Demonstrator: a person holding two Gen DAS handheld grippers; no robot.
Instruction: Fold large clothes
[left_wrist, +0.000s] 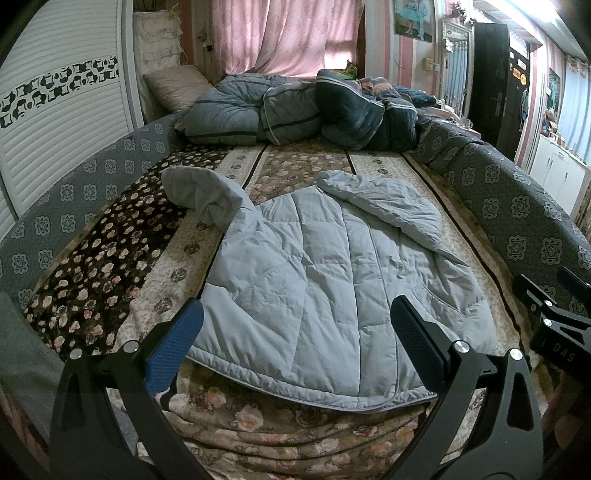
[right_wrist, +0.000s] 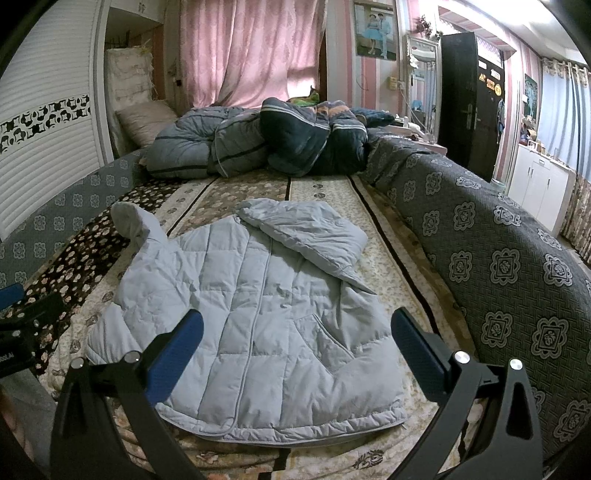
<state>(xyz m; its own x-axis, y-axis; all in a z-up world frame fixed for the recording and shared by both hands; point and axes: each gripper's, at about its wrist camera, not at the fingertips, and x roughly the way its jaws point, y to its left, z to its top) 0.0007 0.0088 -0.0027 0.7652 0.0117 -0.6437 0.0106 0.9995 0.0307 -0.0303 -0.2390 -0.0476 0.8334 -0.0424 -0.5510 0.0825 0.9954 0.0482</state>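
Jacket (left_wrist: 325, 280), pale grey and quilted, lies spread on the bed (left_wrist: 110, 273) directly ahead of both grippers, one sleeve raised at far left. Left gripper (left_wrist: 295, 332) hovers spread wide over its hem, holding nothing. Right gripper (right_wrist: 297, 339) hangs likewise spread above the hem.

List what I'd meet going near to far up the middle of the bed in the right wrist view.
Right claw, open → light blue quilted jacket lying flat → its hood → bare floral bedspread → heap of dark blue-grey quilts → pink curtain.
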